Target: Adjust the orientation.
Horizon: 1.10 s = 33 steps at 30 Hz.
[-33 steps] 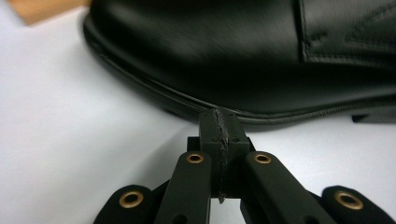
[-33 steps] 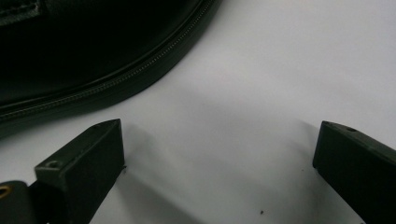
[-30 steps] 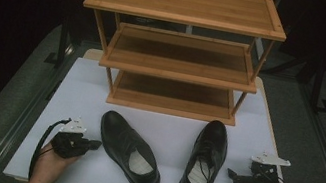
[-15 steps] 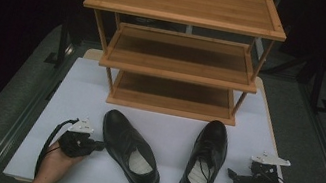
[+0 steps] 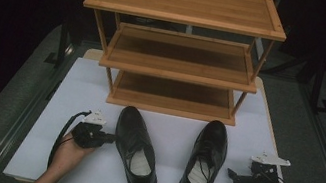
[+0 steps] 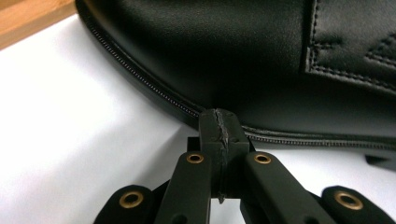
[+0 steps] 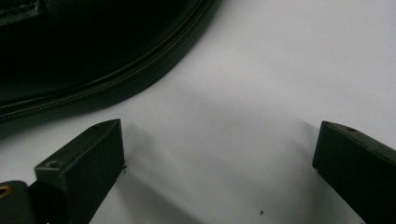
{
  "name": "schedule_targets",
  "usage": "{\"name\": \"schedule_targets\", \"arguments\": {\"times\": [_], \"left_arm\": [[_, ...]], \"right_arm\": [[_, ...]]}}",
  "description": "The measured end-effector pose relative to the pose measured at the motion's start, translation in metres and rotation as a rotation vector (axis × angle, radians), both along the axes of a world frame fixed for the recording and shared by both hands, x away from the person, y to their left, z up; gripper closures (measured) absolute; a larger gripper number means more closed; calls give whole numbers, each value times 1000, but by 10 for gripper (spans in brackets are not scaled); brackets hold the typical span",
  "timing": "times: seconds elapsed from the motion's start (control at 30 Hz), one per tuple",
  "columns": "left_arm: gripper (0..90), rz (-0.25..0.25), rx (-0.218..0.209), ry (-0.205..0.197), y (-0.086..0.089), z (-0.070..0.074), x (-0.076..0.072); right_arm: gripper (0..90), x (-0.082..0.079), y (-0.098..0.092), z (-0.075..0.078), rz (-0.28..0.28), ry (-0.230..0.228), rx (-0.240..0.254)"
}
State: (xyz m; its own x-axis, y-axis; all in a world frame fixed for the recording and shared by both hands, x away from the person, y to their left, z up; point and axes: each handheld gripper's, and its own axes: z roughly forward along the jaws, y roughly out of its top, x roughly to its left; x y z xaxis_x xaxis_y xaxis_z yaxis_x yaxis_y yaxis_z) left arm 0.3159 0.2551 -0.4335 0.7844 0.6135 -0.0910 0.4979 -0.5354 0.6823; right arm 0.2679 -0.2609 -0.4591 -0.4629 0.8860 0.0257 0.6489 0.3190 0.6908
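Observation:
Two black leather shoes lie on a white board, toes toward a wooden rack. My left gripper is shut with nothing between its jaws. Its tip rests against the outer side of the left shoe. In the left gripper view, the closed fingertips meet the welt of that shoe. My right gripper lies to the right of the right shoe, a little apart from it. In the right gripper view it is open wide over bare board, and the shoe's sole edge is at upper left.
A three-shelf wooden rack stands at the back of the board, its shelves bare. Dark grey table surface flanks the board on both sides. A strip of white board separates the shoes from the rack's bottom shelf.
My left hand has slid right across the board, bringing its shut gripper up against the left shoe's side. The right hand has stayed where it was.

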Motion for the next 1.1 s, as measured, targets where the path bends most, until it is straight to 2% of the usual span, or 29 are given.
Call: {"name": "schedule_targets", "arguments": {"times": [0.17,0.33,0.4,0.63,0.87,1.0,1.1], "left_arm": [[900,-16,10,-7,-11,1,9],[900,-21,2,-14,-22,0,18],[900,-21,-11,-14,-25,-1,20],[900,-24,5,-19,-33,0,24],[900,-34,-14,-9,-31,0,25],[900,-25,-13,-25,-26,4,22],[790,-16,-7,-40,-21,7,19]], "right_arm": [[15,0,0,0,0,-2,0],[15,0,0,0,0,-2,0],[15,0,0,0,1,-2,0],[15,0,0,0,1,-2,0],[15,0,0,0,0,-2,0],[14,0,0,0,1,-3,0],[15,0,0,0,1,-4,1]]}}
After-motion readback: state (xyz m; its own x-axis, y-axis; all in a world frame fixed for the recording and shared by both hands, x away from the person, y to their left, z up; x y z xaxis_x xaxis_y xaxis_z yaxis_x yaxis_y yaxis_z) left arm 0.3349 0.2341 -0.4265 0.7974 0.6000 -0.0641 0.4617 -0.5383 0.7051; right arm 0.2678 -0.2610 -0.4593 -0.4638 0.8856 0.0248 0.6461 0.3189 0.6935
